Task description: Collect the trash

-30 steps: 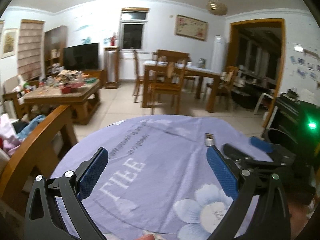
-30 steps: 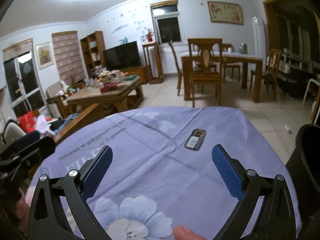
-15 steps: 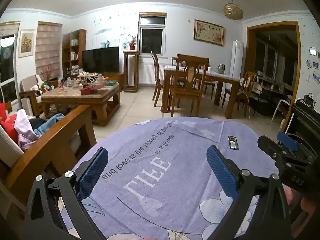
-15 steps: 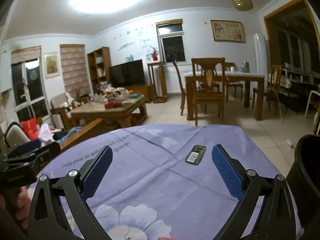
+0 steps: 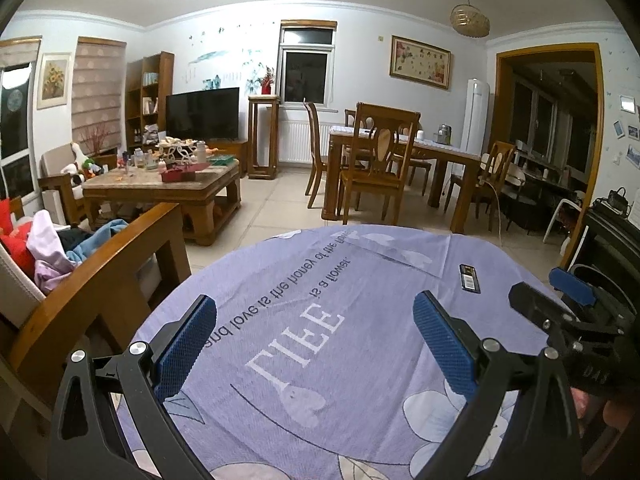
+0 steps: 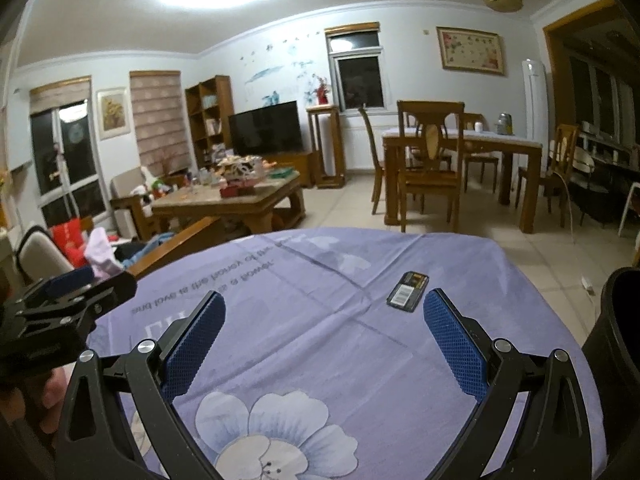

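Dark bin beside table, interior unseen

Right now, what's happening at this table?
A person holds two tongs over a purple flowered tablecloth. The left tongs and right tongs are both open and empty. One small dark wrapper lies flat on the cloth, just ahead of the right tongs. A black bin stands at the right edge. Nothing picked up yet.

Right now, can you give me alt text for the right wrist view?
The open right tool hovers over a purple cloth, with a small dark wrapper lying flat just ahead, near its right finger. A black bin stands at the right edge and the left tool shows at the left. Behind is a living room with wooden furniture.
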Available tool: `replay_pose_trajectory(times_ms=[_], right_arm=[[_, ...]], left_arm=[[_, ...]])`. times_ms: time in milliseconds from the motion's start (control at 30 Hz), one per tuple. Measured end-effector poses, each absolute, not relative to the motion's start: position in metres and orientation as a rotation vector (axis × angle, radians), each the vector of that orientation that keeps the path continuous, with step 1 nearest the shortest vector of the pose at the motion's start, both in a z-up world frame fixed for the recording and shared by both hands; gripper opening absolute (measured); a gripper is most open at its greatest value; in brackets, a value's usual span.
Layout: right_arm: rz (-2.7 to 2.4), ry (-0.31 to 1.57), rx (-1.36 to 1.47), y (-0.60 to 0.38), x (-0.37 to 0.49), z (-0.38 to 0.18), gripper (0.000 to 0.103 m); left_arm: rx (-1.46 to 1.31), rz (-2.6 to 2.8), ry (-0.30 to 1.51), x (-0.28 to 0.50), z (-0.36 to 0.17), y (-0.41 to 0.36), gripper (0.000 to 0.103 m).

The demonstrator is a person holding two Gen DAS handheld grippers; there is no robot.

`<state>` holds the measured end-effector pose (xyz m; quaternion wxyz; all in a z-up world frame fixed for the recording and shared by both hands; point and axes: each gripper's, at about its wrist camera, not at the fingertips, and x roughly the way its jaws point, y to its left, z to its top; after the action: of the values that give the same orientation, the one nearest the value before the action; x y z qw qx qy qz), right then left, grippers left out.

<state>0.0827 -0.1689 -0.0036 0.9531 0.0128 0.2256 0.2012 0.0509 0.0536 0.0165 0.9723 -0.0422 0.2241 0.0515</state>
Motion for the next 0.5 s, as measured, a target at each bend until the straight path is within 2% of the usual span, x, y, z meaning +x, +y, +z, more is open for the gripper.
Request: replay_pose_trajectory(times_ms=[500], right_arm=[[0.416, 0.47, 0.019, -0.1673, 0.0828, -0.0044, 0.098]], left_arm=[[-0.108, 0.097, 0.457, 0.0494, 0.0193, 0.0586, 0.098]])
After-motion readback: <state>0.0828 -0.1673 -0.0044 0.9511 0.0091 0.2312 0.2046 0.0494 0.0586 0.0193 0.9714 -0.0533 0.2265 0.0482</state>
